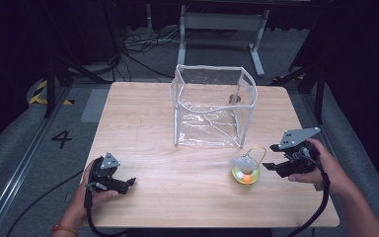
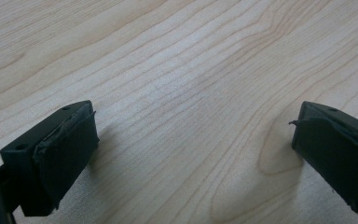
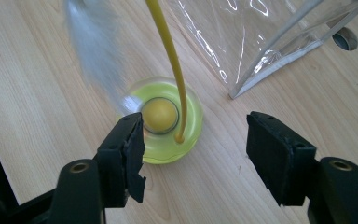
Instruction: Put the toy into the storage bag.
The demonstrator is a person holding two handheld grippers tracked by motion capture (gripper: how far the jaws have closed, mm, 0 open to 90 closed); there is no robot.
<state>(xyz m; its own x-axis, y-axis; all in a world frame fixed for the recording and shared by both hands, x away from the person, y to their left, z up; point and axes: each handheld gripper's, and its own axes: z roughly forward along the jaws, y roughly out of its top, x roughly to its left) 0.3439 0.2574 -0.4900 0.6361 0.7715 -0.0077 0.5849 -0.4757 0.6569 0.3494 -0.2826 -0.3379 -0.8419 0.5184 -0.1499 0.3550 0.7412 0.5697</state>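
Note:
A small clear yellow-green ball toy (image 1: 246, 173) with an orange ball inside, a thin yellow loop and a whitish tuft sits on the wooden table (image 1: 177, 197), in front of the clear plastic bag's right corner. In the right gripper view the ball toy (image 3: 165, 121) lies just beyond the jaws, nearer the left one, with the yellow loop (image 3: 168, 56) rising from it. My right gripper (image 1: 272, 158) is open just right of the toy, not touching it. My left gripper (image 1: 131, 183) rests open at the table's front left. Between the left gripper (image 2: 193, 154) jaws lies bare wood.
An upright clear plastic bag (image 1: 212, 106) with white edging stands open-topped at the table's middle back; its lower corner (image 3: 235, 93) is close to the toy. A round hole (image 3: 345, 39) in the tabletop lies behind it. A metal stand (image 1: 222, 22) is on the floor beyond the table.

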